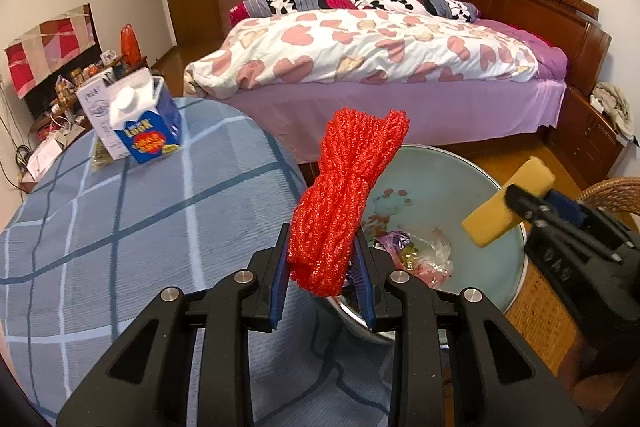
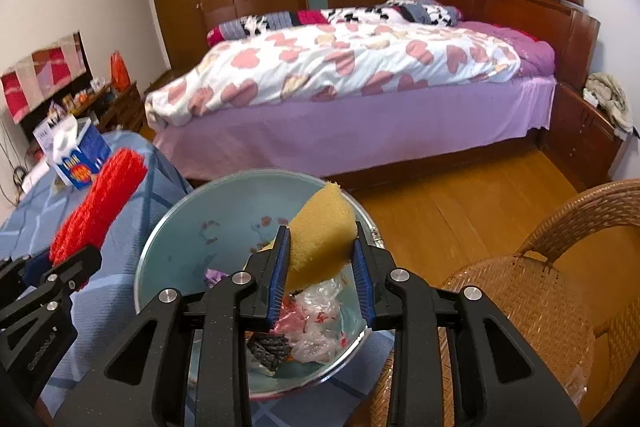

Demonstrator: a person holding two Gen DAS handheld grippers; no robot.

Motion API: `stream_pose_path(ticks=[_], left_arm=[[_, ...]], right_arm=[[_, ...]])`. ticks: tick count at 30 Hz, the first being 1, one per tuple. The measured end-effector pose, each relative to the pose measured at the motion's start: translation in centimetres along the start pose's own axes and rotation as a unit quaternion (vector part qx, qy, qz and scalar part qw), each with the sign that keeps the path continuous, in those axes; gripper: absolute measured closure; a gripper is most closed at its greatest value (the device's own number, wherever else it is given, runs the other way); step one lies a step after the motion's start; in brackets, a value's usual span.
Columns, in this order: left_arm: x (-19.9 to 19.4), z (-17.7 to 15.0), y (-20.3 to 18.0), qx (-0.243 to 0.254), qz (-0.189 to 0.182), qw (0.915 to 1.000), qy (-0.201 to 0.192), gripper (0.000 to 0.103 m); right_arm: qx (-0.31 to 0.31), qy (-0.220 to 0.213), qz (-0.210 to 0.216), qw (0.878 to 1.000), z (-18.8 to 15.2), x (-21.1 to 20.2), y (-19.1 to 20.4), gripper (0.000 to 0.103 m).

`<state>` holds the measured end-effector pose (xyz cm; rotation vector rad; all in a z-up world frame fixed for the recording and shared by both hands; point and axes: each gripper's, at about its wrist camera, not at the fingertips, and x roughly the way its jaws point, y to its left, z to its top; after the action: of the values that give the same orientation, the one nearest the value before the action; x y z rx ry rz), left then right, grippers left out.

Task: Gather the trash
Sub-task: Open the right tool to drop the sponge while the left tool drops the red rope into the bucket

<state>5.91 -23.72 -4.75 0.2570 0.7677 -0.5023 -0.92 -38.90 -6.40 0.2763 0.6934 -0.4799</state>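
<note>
Red net [image 1: 340, 203] clamped in left claw [image 1: 323, 267]

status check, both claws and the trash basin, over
Left claw shut on red mesh net. Right claw shut on yellow sponge. Both over the basin, wrappers already inside. Nothing in the way.

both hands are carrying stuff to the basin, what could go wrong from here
1. The red mesh net is clamped only at its lower end by the left gripper; its long free end could snag the basin rim and spill onto the blue checked cloth.
2. The right gripper with the yellow sponge is close beside the left one, so they may bump over the basin.
</note>
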Motion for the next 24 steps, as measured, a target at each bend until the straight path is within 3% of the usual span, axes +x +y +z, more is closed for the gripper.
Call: stream_pose_path(ticks=[4, 7, 11, 13, 18, 24], left_arm=[[1.5, 0.1, -0.2, -0.003, -0.007, 0.9999, 0.013, 0.067], [2.0, 0.1, 0.0, -0.005, -0.005, 0.9998, 0.016, 0.053], [1.8, 0.0, 0.6, -0.012, -0.005, 0.9998, 0.014, 0.038], [1.4, 0.0, 0.8, -0.013, -0.005, 0.9999, 0.008, 0.033], [-1.1, -0.4, 1.2, -0.009, 0.013, 0.9995, -0.029, 0.014], [-4.8, -1.6, 3.0, -0.020, 0.029, 0.9975, -0.062, 0.006]], right_arm=[[-0.001, 0.019, 0.006, 1.000, 0.0, 1.8, -0.2, 0.066], [0.014, 0.018, 0.015, 1.000, 0.2, 2.2, -0.7, 0.054], [0.038, 0.009, 0.036, 0.999, 0.4, 1.8, -1.3, 0.048], [0.057, -0.004, 0.036, 0.998, 0.4, 1.3, -1.7, 0.042], [0.099, -0.055, 0.040, 0.993, -0.2, -1.6, -2.3, 0.015], [0.092, -0.095, 0.029, 0.991, -1.6, -5.1, -1.3, 0.011]])
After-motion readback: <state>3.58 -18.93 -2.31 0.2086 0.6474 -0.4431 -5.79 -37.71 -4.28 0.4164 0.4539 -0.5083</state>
